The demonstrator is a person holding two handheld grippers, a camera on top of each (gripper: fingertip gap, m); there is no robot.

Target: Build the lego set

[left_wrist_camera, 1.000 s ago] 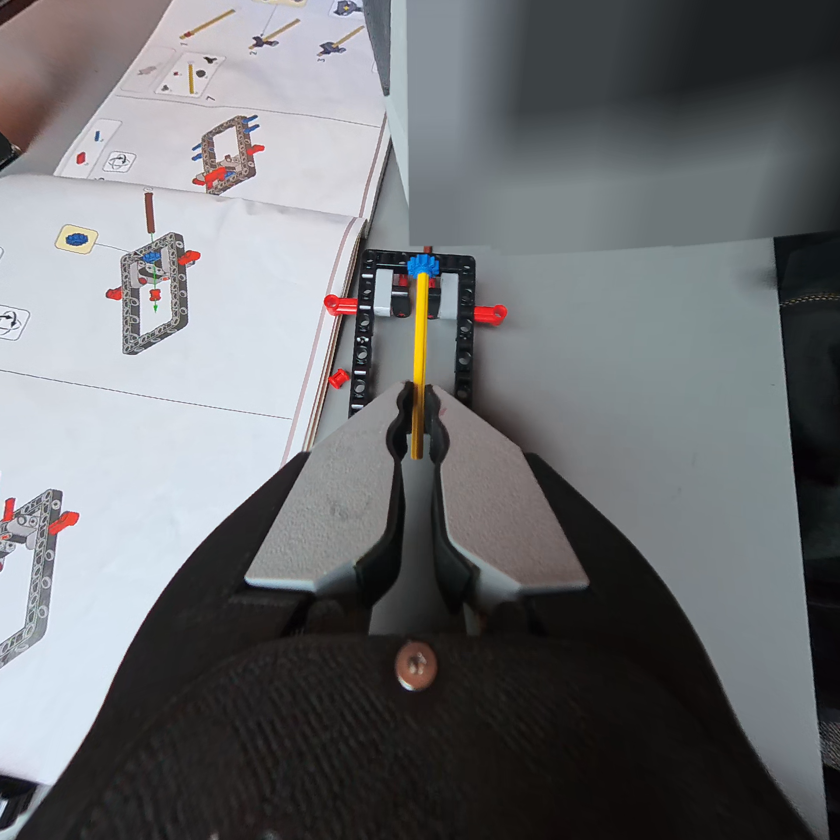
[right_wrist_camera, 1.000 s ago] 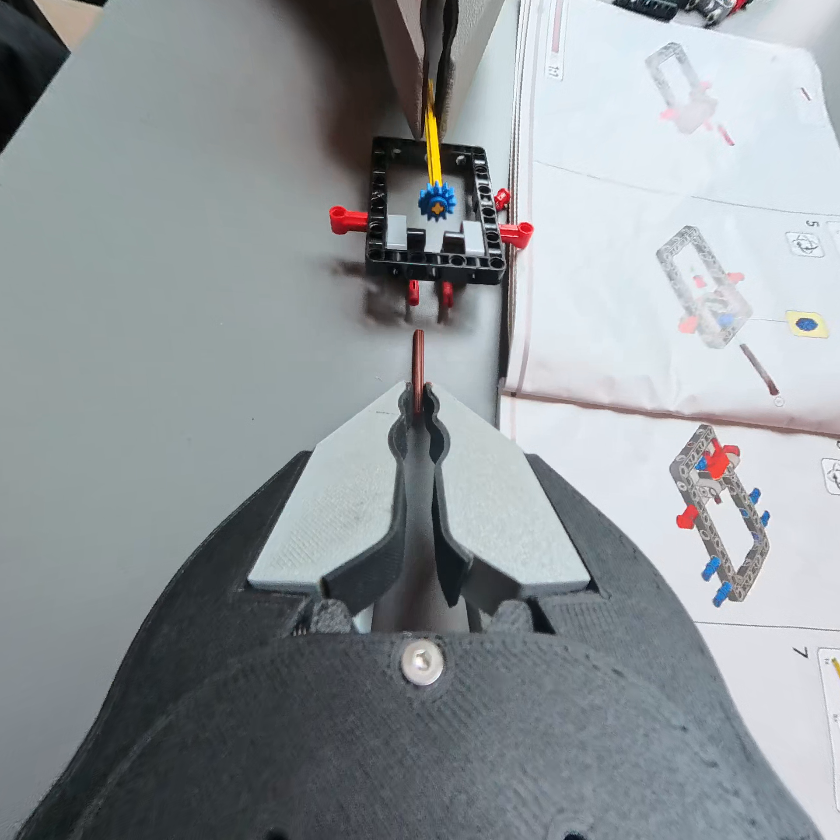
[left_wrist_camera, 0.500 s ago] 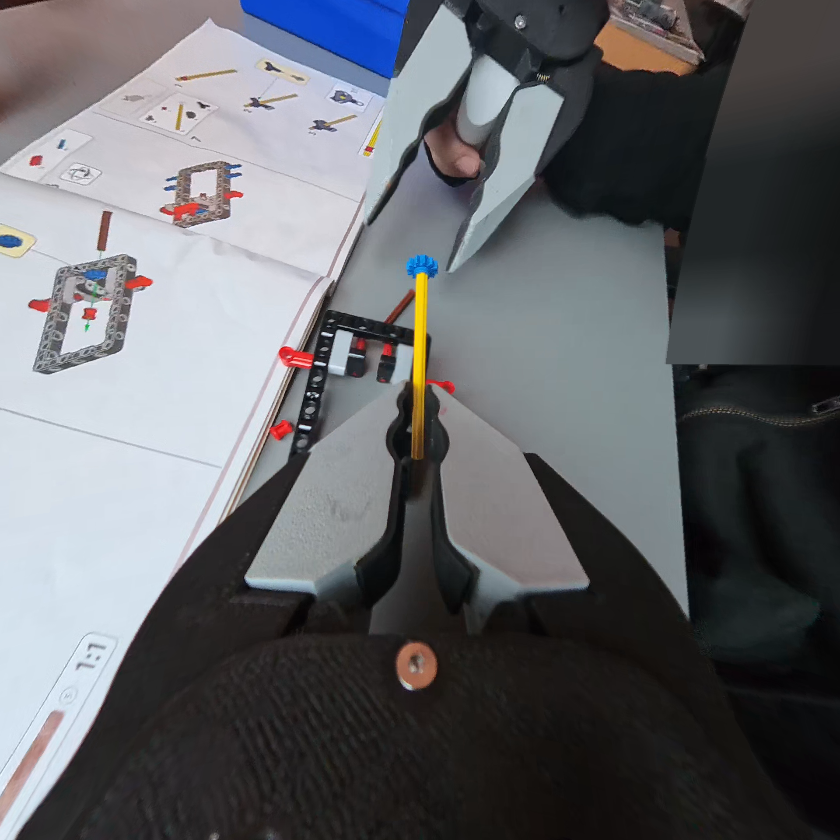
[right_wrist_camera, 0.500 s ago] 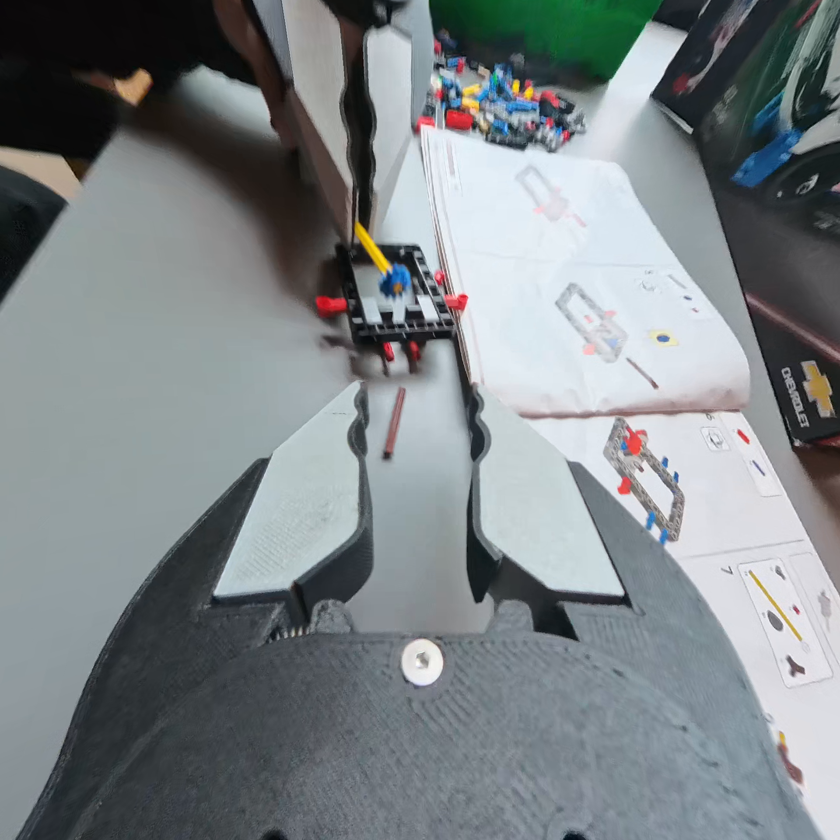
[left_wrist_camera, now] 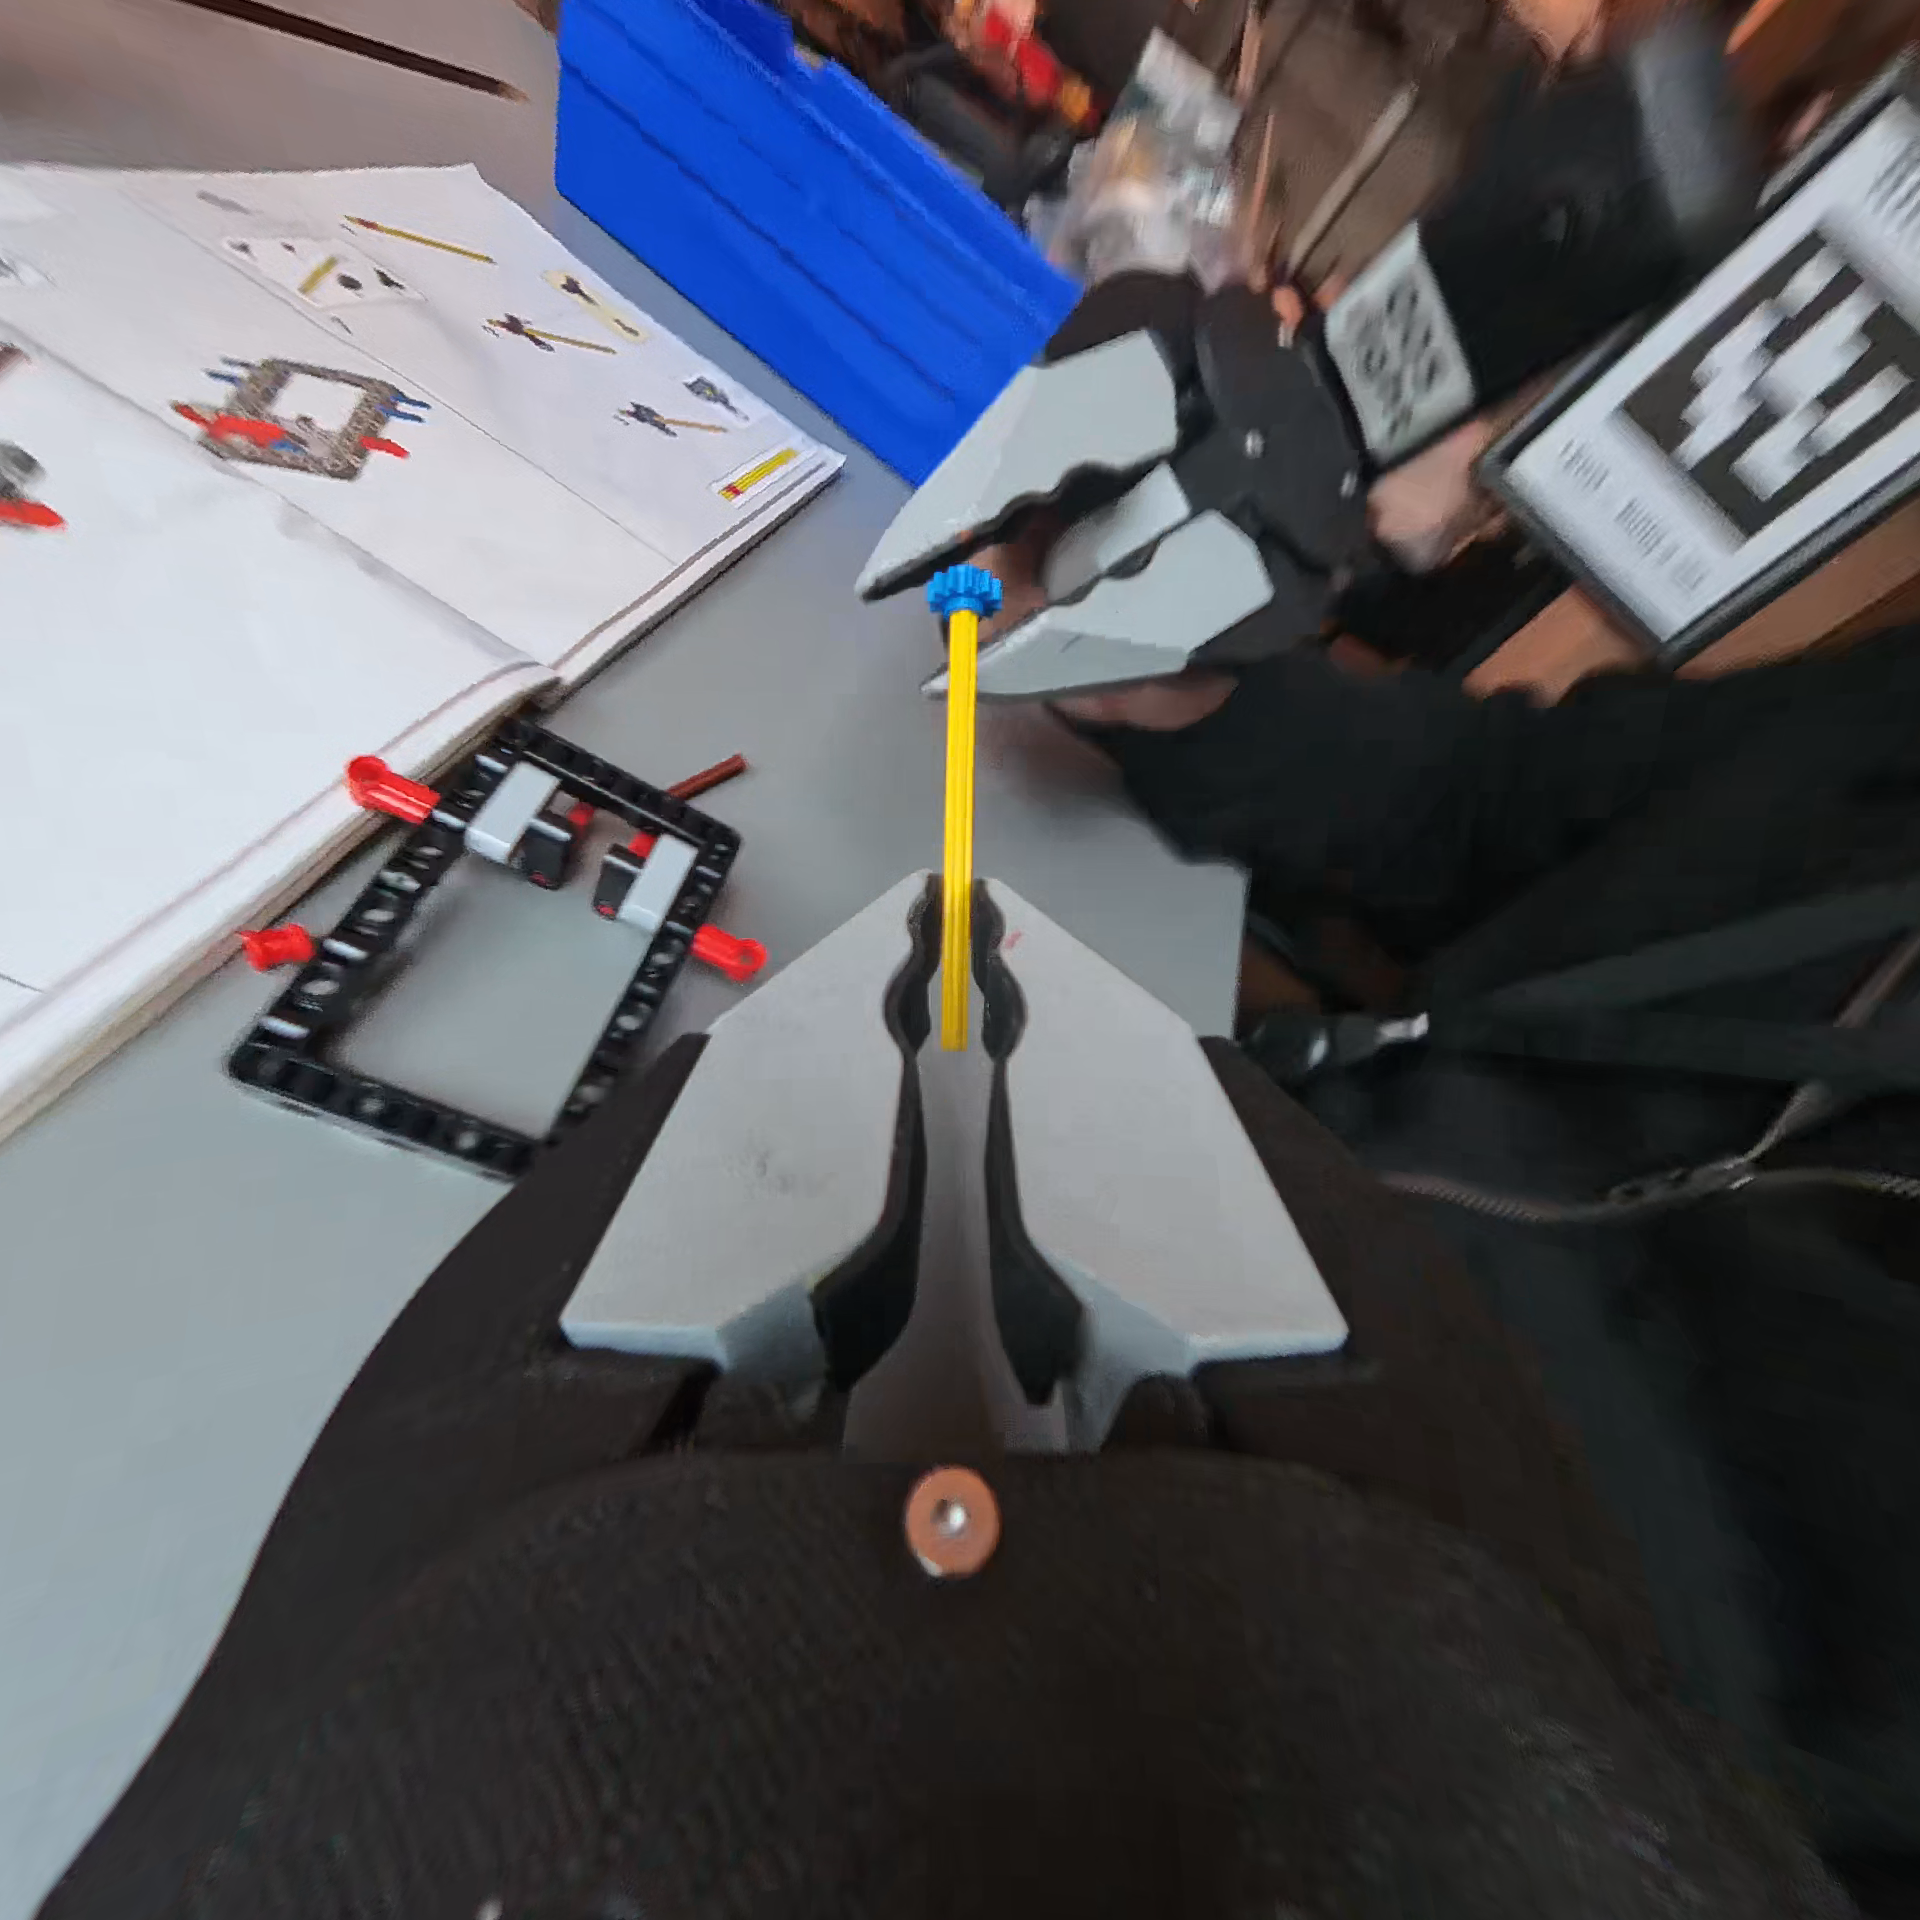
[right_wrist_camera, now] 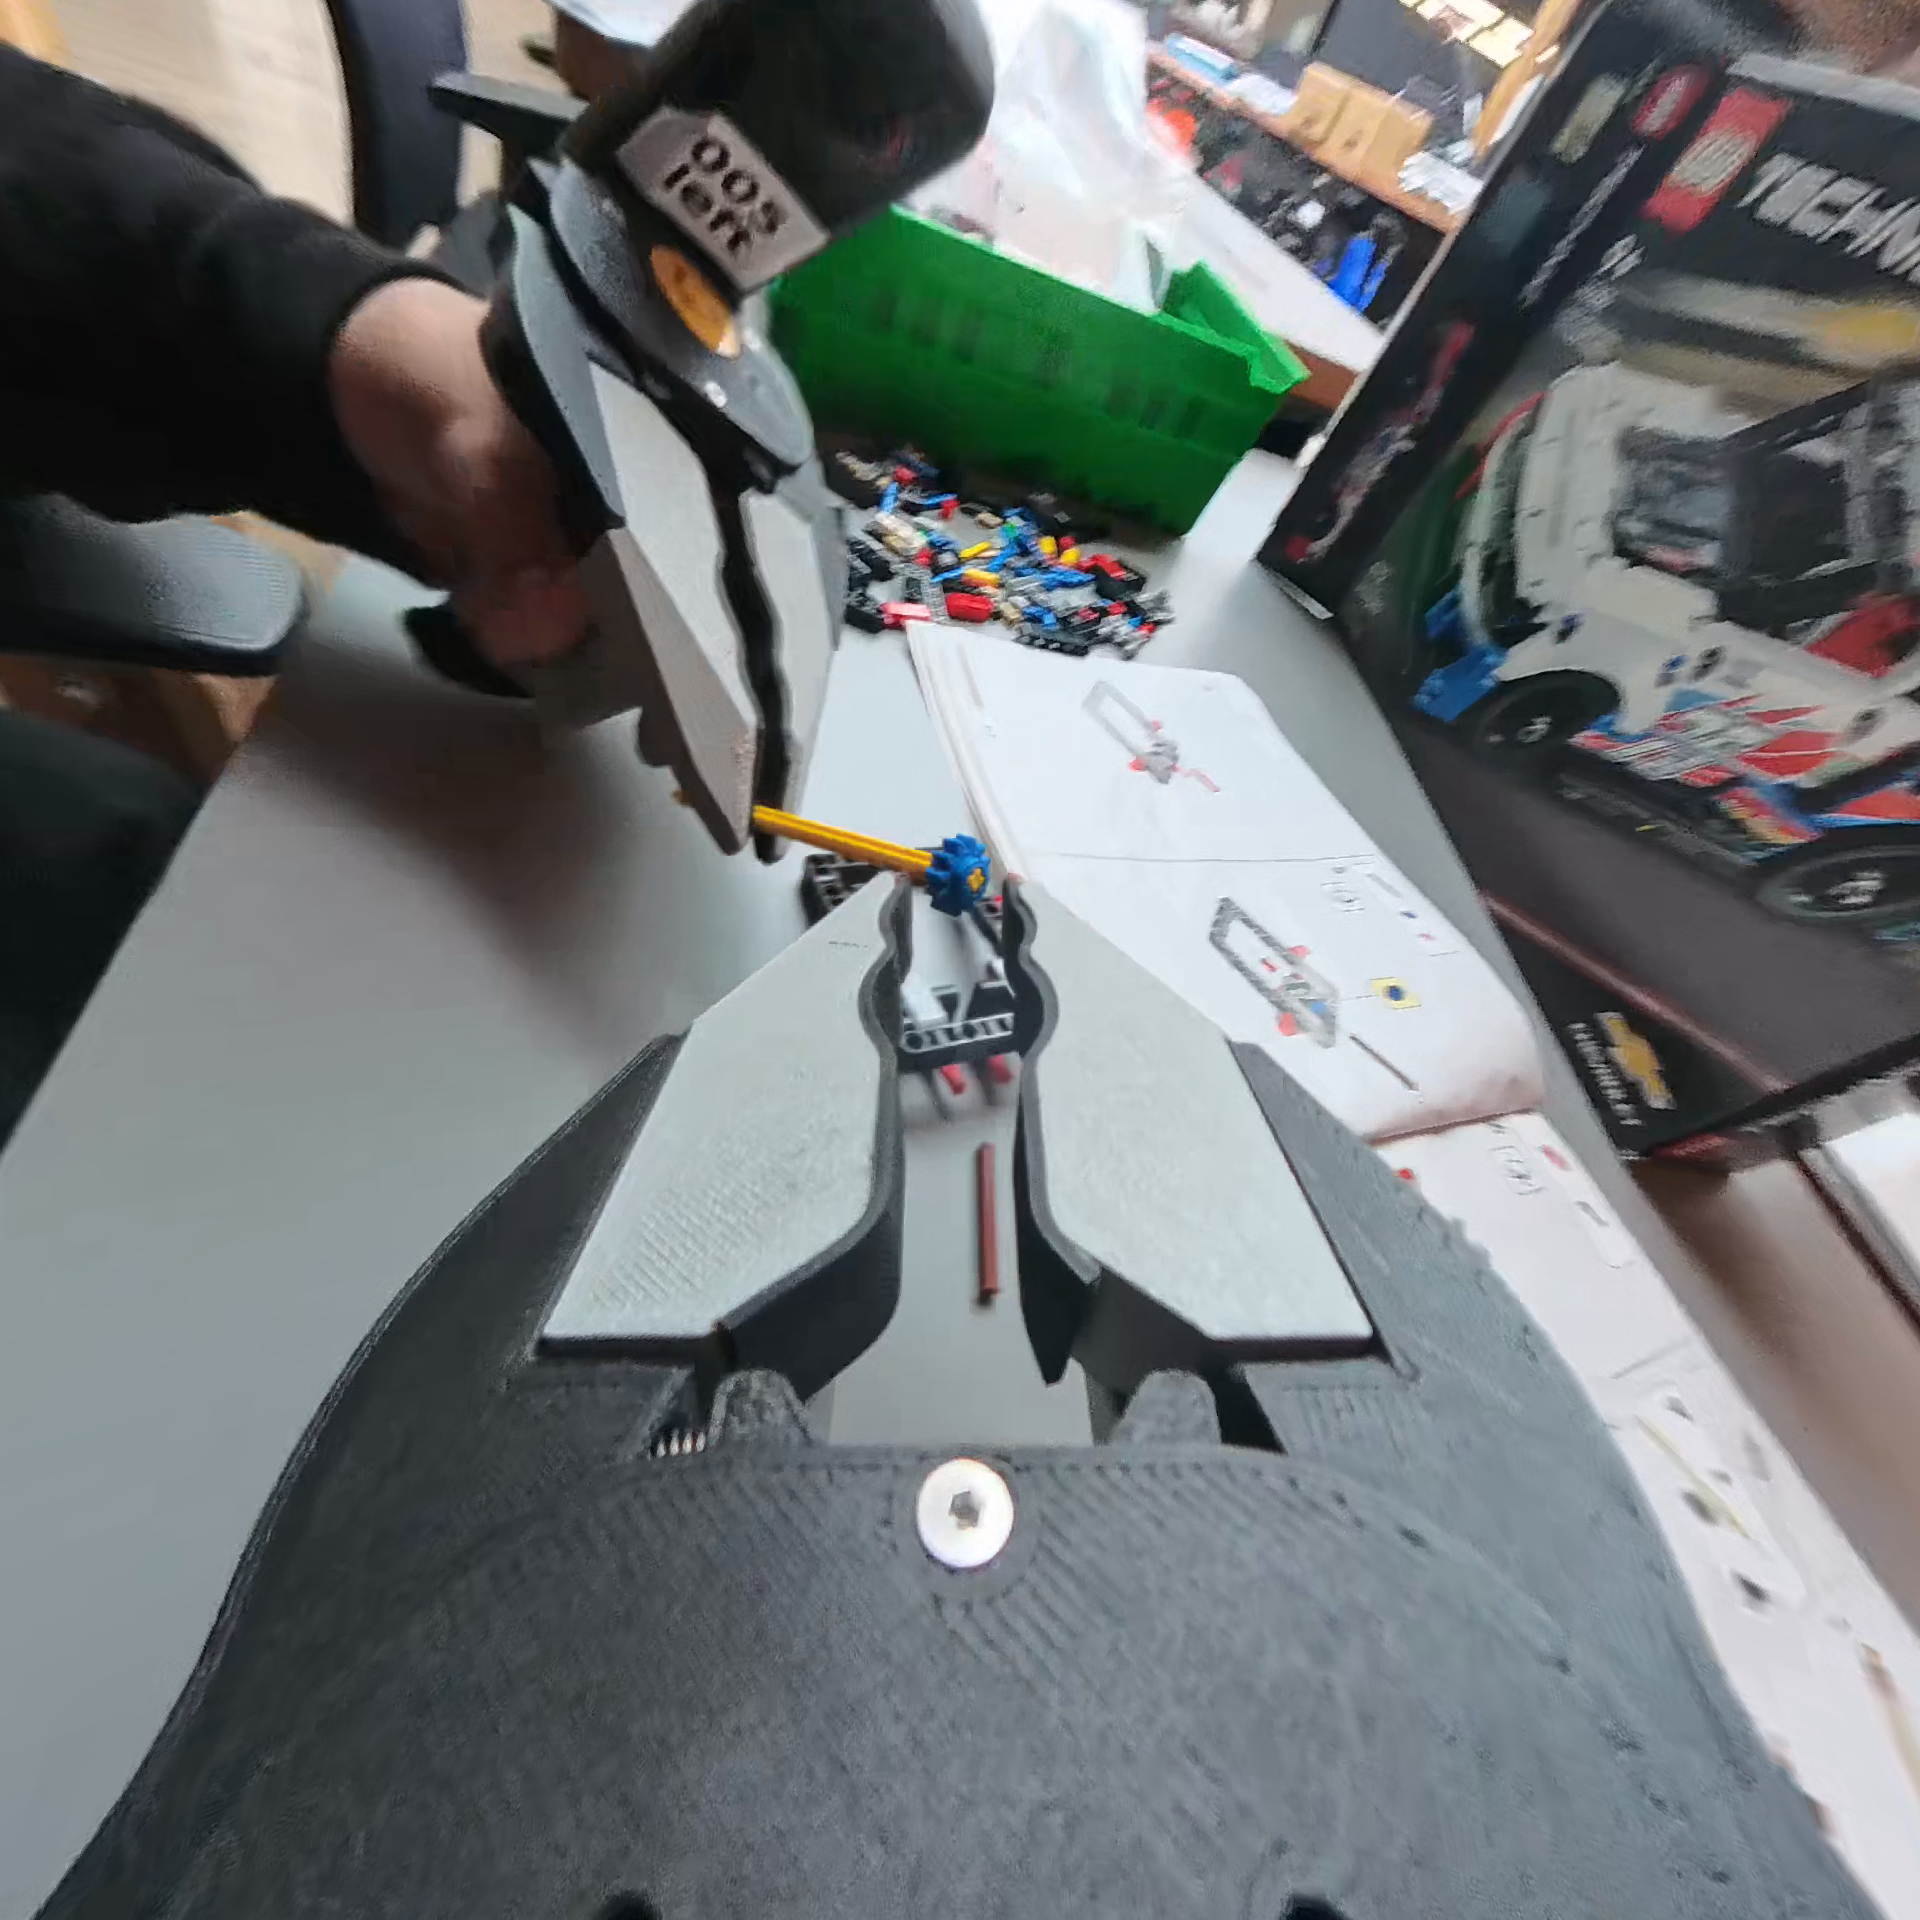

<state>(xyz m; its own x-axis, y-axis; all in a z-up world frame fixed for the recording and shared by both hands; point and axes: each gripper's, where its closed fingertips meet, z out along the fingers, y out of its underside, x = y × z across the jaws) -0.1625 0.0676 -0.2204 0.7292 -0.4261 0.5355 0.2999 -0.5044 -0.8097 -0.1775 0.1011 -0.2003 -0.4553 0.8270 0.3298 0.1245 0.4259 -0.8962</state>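
Left tongs (left_wrist_camera: 954, 914) clamped on yellow axle (left_wrist_camera: 956, 831), blue gear (left_wrist_camera: 963, 592) at its tip, frame centre. Right tongs (right_wrist_camera: 954, 914) gaping, empty, straddling gear. Risk: closing off-centre knocks gear off. Black frame (left_wrist_camera: 488, 945) on surface, centre left.

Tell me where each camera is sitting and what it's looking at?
Left wrist view: sits on the left gripper, looking forward along its fingers, which are shut on the yellow axle tipped with the blue gear; beyond are the black frame, the booklet and the open right gripper.
Right wrist view: sits on the right gripper, looking across the grey table at the left gripper and the hand holding it.
Shared: axle, gear, frame, booklet, brown axle.
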